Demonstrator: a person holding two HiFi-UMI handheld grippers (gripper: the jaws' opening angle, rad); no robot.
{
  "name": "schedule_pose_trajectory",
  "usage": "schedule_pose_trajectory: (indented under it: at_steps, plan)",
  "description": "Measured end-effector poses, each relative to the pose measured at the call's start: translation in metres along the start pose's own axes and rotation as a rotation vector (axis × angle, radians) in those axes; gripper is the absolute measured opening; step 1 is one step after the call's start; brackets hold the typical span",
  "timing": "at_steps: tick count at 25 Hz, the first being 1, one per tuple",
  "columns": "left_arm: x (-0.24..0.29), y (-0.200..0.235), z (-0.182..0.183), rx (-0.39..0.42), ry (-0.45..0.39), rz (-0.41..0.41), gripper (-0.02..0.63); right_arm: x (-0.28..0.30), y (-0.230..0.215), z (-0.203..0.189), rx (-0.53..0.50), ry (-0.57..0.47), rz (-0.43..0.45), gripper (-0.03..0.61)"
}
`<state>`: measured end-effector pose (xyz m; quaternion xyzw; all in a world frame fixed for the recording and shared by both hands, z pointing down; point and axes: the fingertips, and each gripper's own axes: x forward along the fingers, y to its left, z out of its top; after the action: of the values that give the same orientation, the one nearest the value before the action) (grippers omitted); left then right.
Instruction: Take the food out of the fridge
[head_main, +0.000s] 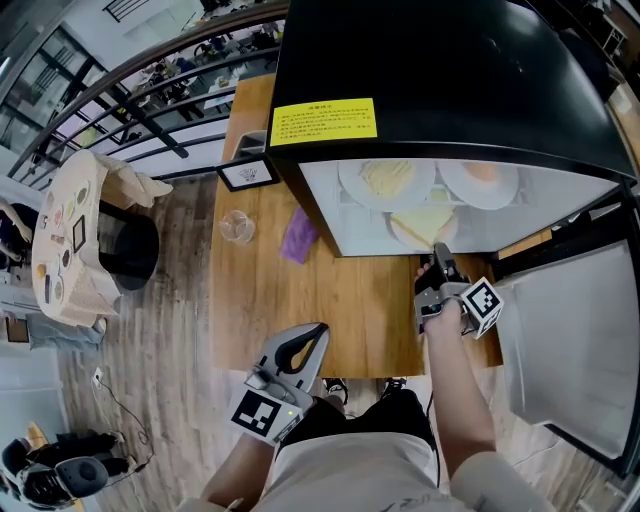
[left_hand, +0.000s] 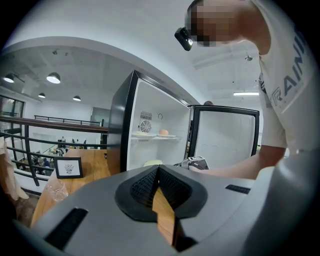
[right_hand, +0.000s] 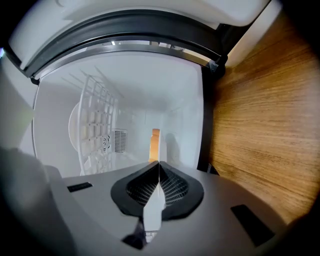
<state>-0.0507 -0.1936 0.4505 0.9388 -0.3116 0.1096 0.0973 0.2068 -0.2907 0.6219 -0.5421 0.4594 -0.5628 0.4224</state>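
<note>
The right gripper (head_main: 437, 262), jaws pressed together at the near rim of the plate (head_main: 398, 235) of pale food (head_main: 425, 222) at the front edge of the fridge (head_main: 440, 90) floor, should keep it level and draw straight out over the table (head_main: 300, 300); the left gripper (head_main: 318, 332) hangs closed, empty

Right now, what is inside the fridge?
Three filled plates: two on the shelf, one below it. From above, the fridge top hides the upper plates' far edges.

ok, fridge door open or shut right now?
Open. The fridge door stands swung out to the side, and plates of food show inside.
</note>
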Motion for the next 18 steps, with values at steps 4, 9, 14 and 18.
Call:
schedule_pose_trajectory:
  at_steps: [4, 9, 14, 18]
  plan:
    - [0.001, -0.002, 0.001, 0.003, -0.005, -0.008, 0.009, -0.01, 0.011, 0.002, -0.013, -0.003, 0.035, 0.025]
    - [0.001, -0.012, 0.008, 0.014, -0.015, -0.03, 0.009, -0.039, 0.025, -0.001, -0.005, 0.005, 0.063, 0.025]
    - [0.007, -0.024, 0.012, 0.029, -0.026, -0.074, 0.009, -0.074, 0.027, -0.015, -0.03, 0.03, 0.067, 0.025]
    - [0.012, -0.039, 0.015, 0.043, -0.031, -0.117, 0.009, -0.103, 0.022, -0.023, -0.055, 0.049, 0.065, 0.026]
